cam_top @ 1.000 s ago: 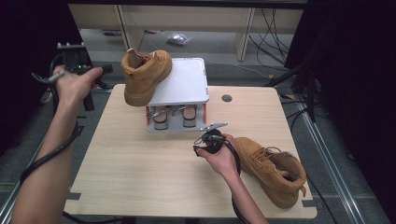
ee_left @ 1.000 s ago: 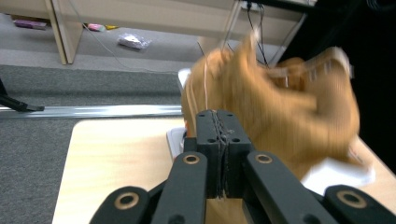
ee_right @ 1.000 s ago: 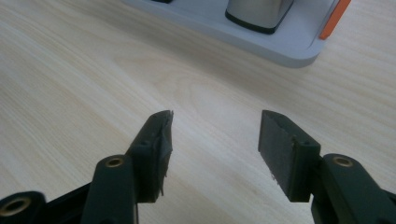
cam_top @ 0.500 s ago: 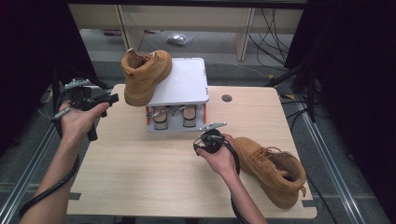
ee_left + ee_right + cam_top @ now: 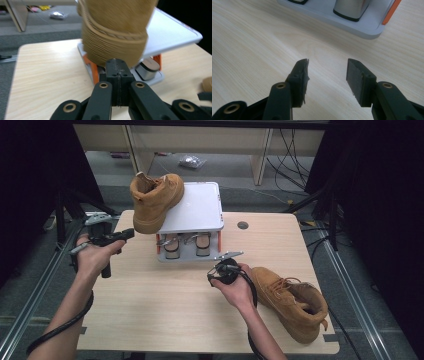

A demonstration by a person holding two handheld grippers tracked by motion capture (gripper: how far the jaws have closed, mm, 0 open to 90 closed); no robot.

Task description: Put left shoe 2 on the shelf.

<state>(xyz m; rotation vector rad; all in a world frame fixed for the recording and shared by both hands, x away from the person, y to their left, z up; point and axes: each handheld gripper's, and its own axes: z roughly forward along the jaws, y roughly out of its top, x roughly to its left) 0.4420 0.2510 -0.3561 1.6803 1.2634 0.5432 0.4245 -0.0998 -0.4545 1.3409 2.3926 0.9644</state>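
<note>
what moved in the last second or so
The left gripper swung in from beyond the table's left edge toward the tan suede boot on the white raised platform, jaws shut, holding nothing. The right gripper, open, and the second tan boot on the wooden table stayed put.

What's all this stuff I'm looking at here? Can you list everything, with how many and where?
boots: two, tan; one tilted on the left edge of the rack's top, one lying on the table at the right.
rack: one, white top on orange posts, at the back middle of the table.
table: one, light wood.
round hole cover: one, dark, in the table right of the rack.
left hand-held gripper: black, jaws shut, empty, pointing at the tilted boot's heel.
right hand-held gripper: black, jaws open, empty, low over the table in front of the rack.
</note>
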